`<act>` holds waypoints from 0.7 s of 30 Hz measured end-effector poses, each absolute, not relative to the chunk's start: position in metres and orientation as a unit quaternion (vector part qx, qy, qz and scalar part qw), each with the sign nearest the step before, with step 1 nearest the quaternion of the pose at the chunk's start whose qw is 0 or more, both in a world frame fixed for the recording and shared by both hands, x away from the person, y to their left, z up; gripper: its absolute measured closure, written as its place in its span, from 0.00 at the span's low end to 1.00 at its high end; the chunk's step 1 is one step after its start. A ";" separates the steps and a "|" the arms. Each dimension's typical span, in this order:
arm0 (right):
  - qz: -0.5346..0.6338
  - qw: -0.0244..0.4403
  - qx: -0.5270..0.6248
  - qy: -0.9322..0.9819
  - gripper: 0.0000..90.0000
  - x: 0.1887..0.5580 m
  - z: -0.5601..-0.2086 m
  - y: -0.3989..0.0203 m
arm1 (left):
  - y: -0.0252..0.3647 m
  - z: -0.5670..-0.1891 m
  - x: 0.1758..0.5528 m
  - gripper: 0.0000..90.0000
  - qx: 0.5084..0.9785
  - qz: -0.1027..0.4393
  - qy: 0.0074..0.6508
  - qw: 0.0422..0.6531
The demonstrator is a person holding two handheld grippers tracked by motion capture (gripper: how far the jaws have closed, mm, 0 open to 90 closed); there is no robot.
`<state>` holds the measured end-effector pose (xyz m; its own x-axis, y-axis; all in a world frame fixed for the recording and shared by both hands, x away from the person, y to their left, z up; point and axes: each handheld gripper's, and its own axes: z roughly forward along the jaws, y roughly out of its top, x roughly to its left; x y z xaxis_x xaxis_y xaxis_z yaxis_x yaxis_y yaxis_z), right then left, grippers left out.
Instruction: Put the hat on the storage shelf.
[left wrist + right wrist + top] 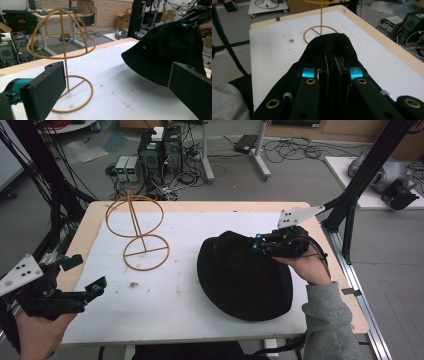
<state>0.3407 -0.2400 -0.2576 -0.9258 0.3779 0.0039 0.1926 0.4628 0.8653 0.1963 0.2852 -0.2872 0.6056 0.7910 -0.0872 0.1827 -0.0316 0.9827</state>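
Note:
A black bucket hat (240,275) lies on the right half of the white table cover, its right side lifted off the surface. My right gripper (256,243) is shut on a fold of the hat's crown (329,47), the cloth pinched between its two pads (325,68). In the left gripper view the hat (162,52) hangs tilted with its brim raised. A yellow wire hat stand (140,227) is upright at the back left of the table. My left gripper (87,277) hovers near the front left corner, open and holding nothing, its pads (45,87) spread wide, facing the stand (62,50).
The table's wooden edge (200,205) borders the white cover (165,290). Black frame posts (350,210) stand at the right rear corner. Computers and cables (160,155) sit on the floor behind the table. A grey sleeve (330,320) enters at the lower right.

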 end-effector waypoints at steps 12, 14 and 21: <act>0.489 0.086 0.132 0.858 0.94 0.360 -0.227 -0.221 | 0.287 -0.284 0.193 0.02 0.668 0.252 0.363 0.598; 0.489 0.084 0.127 0.859 0.94 0.364 -0.221 -0.219 | 0.287 -0.285 0.193 0.02 0.668 0.251 0.365 0.597; 0.495 0.081 0.114 0.858 0.93 0.367 -0.206 -0.221 | 0.284 -0.287 0.192 0.02 0.674 0.249 0.365 0.591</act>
<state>0.3672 -0.2215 -0.2062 -0.9611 0.2750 -0.0261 0.1148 0.4837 0.8677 0.1918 0.2841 -0.2870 0.6088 0.7875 -0.0956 0.1973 -0.0336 0.9798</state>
